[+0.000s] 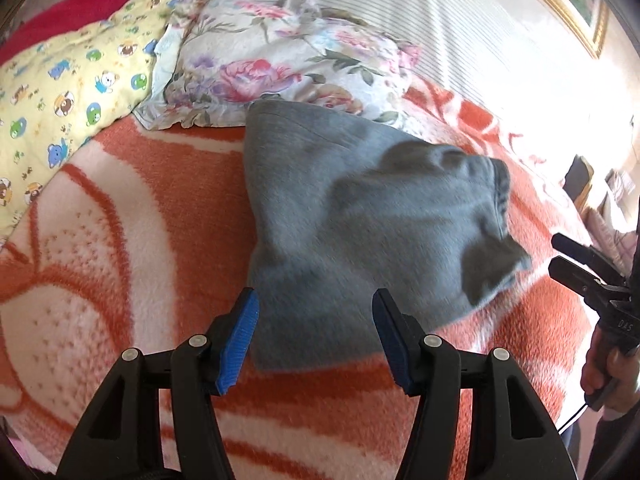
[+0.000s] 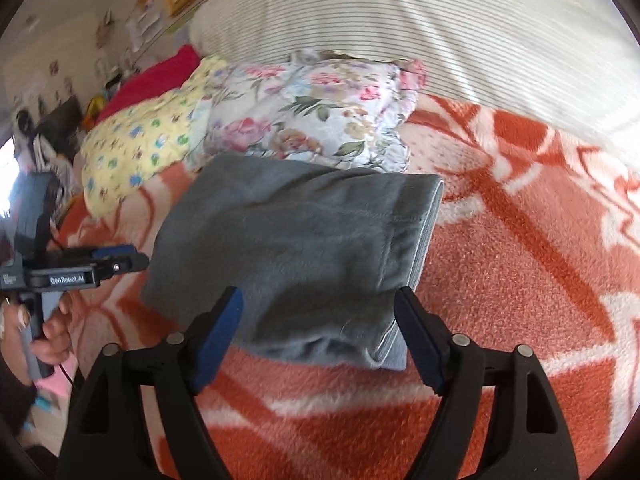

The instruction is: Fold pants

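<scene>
Pants [image 2: 296, 248] lie on blanket [image 2: 520, 280], before pillows [image 2: 320, 120].

The grey fleece pants [image 2: 288, 248] lie folded into a thick, roughly rectangular bundle at the middle of the frame, flat on the orange-and-white blanket [image 2: 520, 272]. Their far edge touches the floral pillow [image 2: 320, 116]. Layered edges show along the right side; the near right corner is rumpled.

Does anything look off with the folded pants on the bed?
Mostly tidy. In the left wrist view, one corner of the grey pants near the waistband sticks up rumpled rather than lying flat on the orange blanket. Nothing is spilled or damaged.
</scene>
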A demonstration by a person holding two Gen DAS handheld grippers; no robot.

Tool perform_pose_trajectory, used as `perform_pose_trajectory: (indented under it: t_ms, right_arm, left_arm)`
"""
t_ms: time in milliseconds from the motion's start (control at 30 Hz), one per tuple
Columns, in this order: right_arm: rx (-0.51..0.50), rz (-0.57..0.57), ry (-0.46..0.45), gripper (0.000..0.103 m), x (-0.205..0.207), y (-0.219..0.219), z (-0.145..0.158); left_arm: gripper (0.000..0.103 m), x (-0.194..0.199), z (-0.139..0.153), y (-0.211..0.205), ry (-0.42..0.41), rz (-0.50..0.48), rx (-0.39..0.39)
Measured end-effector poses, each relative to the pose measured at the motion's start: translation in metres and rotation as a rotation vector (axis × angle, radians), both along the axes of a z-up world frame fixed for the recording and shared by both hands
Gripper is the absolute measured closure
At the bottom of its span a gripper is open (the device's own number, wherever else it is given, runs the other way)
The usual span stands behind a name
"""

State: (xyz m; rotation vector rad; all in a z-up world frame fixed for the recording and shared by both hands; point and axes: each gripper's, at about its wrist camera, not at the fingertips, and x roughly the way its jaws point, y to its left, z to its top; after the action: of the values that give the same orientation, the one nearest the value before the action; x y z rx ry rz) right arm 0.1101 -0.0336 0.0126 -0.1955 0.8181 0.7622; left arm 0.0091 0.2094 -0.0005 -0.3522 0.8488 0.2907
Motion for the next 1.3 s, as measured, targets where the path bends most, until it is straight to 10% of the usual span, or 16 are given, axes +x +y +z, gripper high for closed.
perform_pose_trajectory:
  t_ms: [500,1300]
  right_arm:
    - [-0.039,0.049,0.034,0.011,-0.029,-0.005,-0.007]
    - [-0.089,0.158,-0.002,0.005,-0.049,0.011,0.004]
  left_arm:
    - [0.022,-0.028,0.010,-0.044,0.006,-0.041,0.121]
    - [0.020,-0.037,0.034,-0.069,0.003,-0.062,0.275]
